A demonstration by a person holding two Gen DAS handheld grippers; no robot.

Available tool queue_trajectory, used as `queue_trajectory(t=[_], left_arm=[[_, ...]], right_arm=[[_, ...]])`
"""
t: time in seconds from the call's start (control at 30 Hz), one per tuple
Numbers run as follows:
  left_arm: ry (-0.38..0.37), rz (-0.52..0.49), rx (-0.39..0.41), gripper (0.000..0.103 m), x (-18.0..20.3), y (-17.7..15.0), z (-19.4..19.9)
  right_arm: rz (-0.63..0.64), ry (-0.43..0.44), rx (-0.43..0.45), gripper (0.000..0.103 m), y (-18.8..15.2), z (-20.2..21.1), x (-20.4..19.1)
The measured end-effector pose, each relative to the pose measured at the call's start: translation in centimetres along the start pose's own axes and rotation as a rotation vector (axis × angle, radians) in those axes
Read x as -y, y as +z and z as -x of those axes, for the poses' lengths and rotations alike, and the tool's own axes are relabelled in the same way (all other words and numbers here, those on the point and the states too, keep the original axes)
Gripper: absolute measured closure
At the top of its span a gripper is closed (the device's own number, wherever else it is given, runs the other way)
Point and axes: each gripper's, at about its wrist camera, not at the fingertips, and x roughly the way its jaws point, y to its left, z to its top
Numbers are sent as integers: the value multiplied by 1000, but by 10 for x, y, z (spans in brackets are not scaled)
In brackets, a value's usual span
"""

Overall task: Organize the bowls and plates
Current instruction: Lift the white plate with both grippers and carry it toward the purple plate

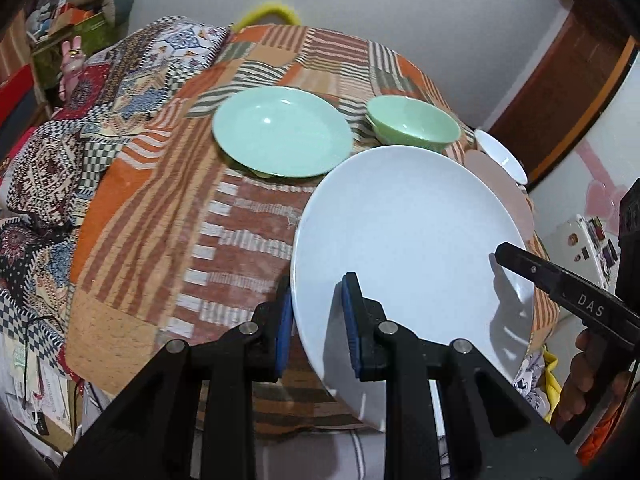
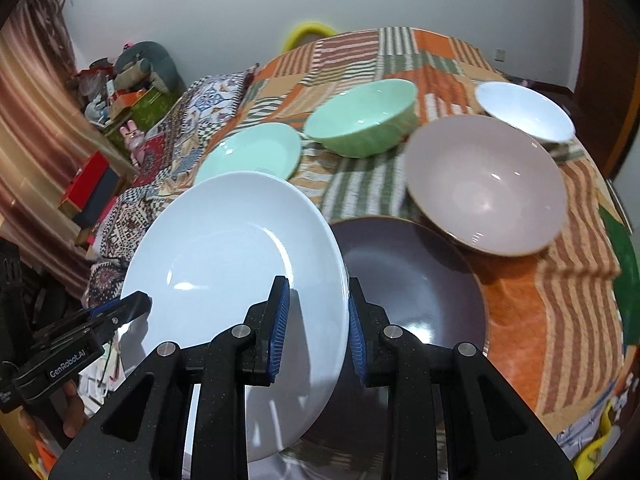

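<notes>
Above the desk's [image 1: 248,216] near edge, I have the white plate [image 1: 408,240] clamped by both grippers, left gripper [image 1: 316,320] and right gripper [image 2: 318,320], each nearly closed on its rim.

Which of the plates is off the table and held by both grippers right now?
The white plate: the left gripper and right gripper pinch opposite rims, tilting it. The mint plate and dark plate lie flat on the cloth.
</notes>
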Motion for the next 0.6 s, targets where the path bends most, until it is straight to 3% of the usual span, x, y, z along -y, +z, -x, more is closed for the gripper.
queue_trajectory(t=[0.6], left_arm=[[-12,-77,-96,80,40,-7,-40]], right_arm=[[-90,-39,-44,77,-23,1,47]])
